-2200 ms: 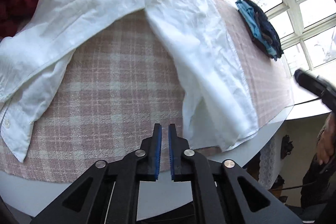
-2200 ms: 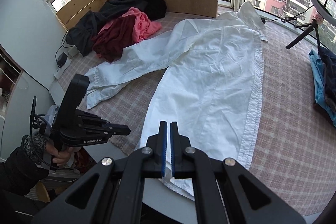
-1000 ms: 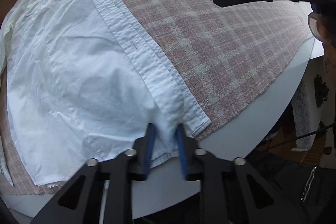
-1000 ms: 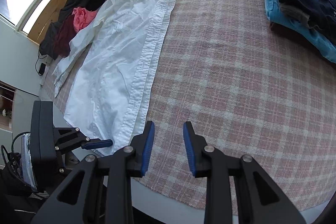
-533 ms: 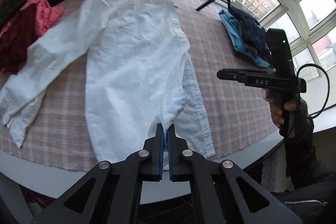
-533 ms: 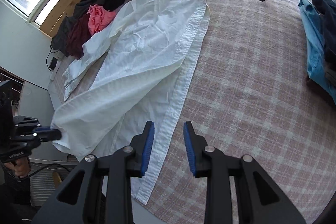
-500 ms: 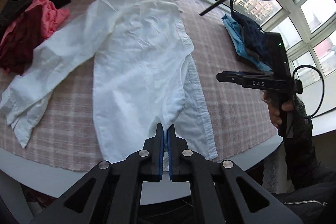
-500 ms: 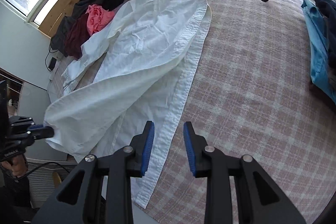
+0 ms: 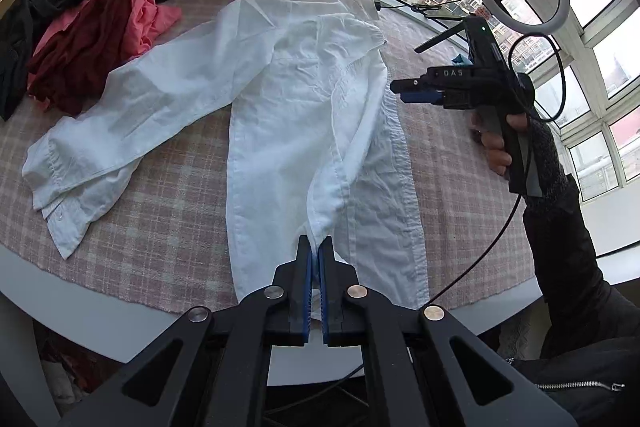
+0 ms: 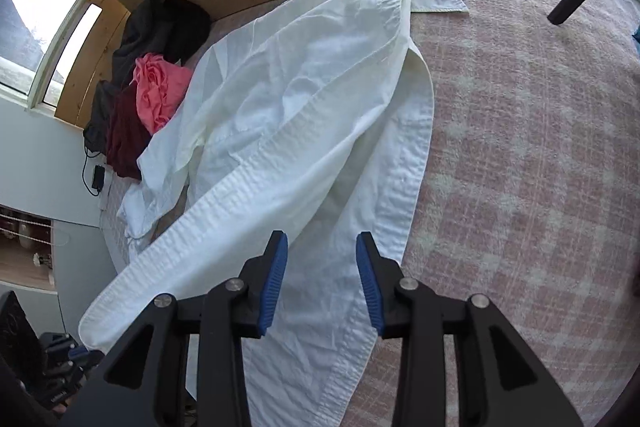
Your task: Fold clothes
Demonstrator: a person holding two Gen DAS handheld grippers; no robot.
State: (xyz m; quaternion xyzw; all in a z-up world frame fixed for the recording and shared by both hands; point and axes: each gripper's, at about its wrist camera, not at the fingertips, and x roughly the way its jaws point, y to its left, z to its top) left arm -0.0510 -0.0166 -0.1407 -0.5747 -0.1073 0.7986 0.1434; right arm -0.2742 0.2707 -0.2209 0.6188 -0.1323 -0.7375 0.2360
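Left wrist view: left gripper (image 9: 315, 259) was clamped on the white shirt (image 9: 304, 115)'s front hem corner, lifting that panel off the plaid tablecloth (image 9: 160, 227), likely to close the front. Right wrist view: right gripper (image 10: 321, 281), jaws just widened and empty, hovered over the raised button placket (image 10: 256, 183), probably to pinch it.

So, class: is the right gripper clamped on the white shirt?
No: the right gripper hangs open above the shirt, its pads apart and gripping nothing.

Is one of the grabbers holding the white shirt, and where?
Yes. The left gripper pinches the white shirt at its bottom front corner, lifting that flap. The right gripper holds nothing; its jaws have just been opening.
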